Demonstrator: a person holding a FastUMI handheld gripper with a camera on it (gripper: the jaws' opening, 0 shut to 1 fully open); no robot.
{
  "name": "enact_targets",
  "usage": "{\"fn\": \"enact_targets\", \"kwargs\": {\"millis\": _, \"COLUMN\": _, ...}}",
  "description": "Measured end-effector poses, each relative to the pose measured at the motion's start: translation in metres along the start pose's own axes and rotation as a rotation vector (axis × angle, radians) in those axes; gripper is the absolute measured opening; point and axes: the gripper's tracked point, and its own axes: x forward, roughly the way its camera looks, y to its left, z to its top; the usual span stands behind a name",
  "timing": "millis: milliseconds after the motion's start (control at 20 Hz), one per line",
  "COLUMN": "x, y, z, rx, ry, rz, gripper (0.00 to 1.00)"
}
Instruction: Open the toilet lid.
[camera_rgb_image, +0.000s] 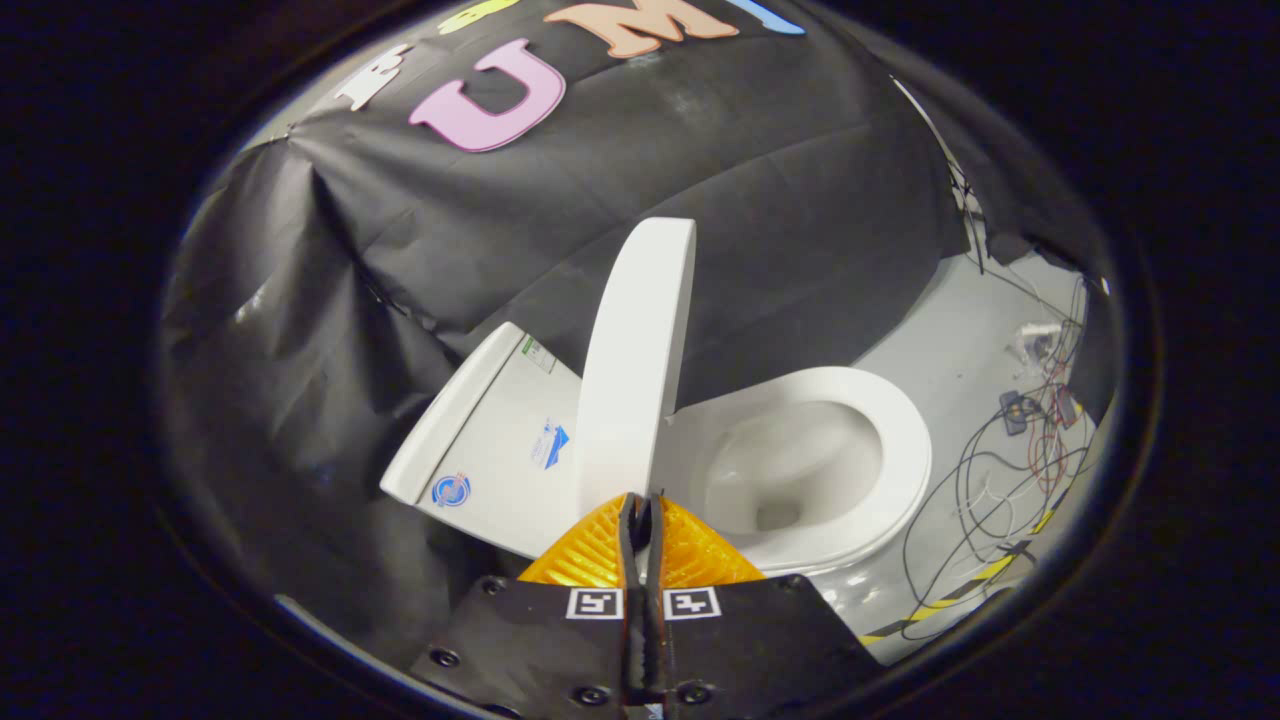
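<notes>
The toilet lid (636, 370) stands raised, nearly upright, between the tank (487, 440) and the open seat (862, 440). The gripper (640, 512) sits just below the lid's near edge, its fingers pressed together with nothing visibly between them.

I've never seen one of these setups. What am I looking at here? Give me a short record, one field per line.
Scene: a white toilet in a booth with a black cloth wall
Lid: raised, standing nearly upright, just ahead of the fingers
Seat: down on the bowl
Bowl: uncovered, beyond the fingers
Tank: behind the lid, stickers on its top
Gripper: orange fingers closed together, nothing between them; whether the tips touch the lid cannot be told
Floor: grey, with loose cables and striped tape past the bowl
</notes>
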Motion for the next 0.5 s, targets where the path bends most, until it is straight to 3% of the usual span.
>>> {"fn": "enact_targets", "kwargs": {"millis": 100, "x": 0.0007, "y": -0.0011, "z": 0.0039, "rx": -0.045, "ry": -0.02, "rz": -0.036, "gripper": 0.01}}
{"fn": "enact_targets", "kwargs": {"millis": 500, "x": 0.0011, "y": -0.0002, "z": 0.006, "rx": -0.164, "ry": -0.07, "rz": -0.032, "gripper": 0.0}}
